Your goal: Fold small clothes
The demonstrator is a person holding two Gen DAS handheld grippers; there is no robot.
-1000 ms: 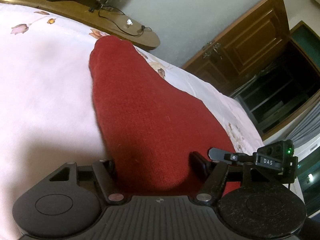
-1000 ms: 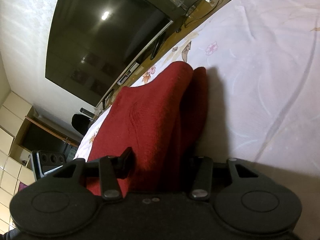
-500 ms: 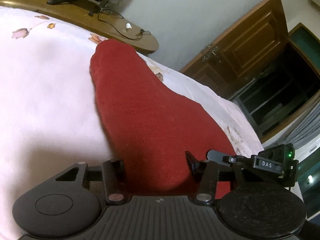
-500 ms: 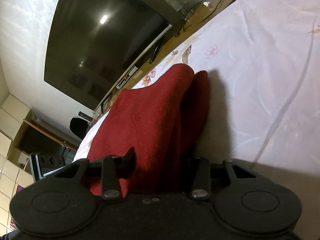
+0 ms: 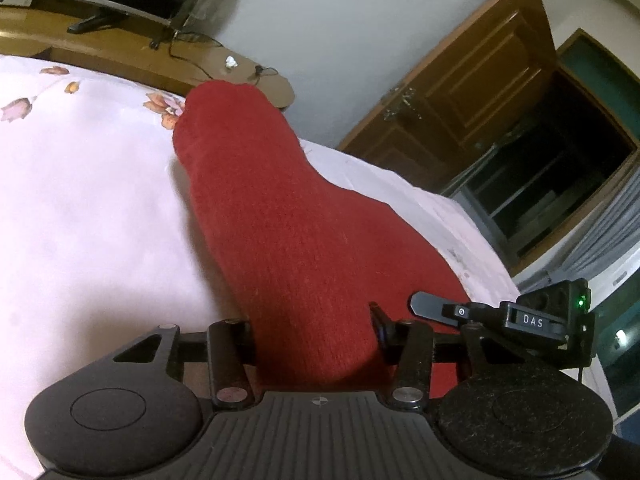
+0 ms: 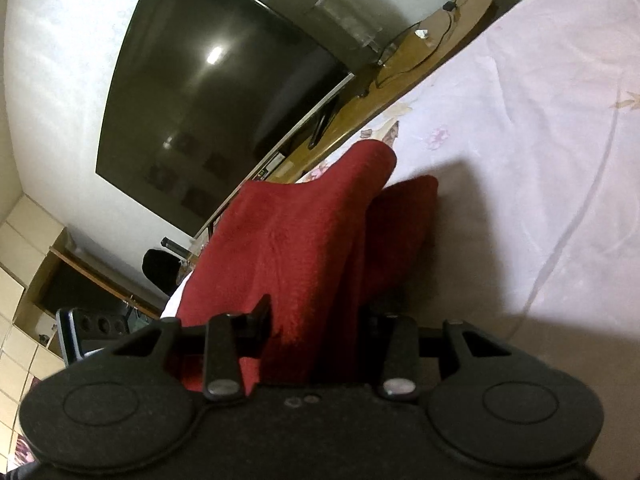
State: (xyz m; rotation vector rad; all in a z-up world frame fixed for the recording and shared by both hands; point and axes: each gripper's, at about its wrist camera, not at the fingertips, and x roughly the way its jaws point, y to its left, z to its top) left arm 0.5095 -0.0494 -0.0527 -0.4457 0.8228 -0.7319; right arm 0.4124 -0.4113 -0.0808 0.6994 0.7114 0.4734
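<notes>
On the right tool (image 5: 472,312) "DAS" shows; both tools clamp the red garment (image 5: 288,240).

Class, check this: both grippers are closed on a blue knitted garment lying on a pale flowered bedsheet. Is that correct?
One thing is wrong: the knitted garment is red, not blue, as the left wrist view shows. The left gripper and right gripper are both closed on it, over the pale flowered bedsheet.
</notes>
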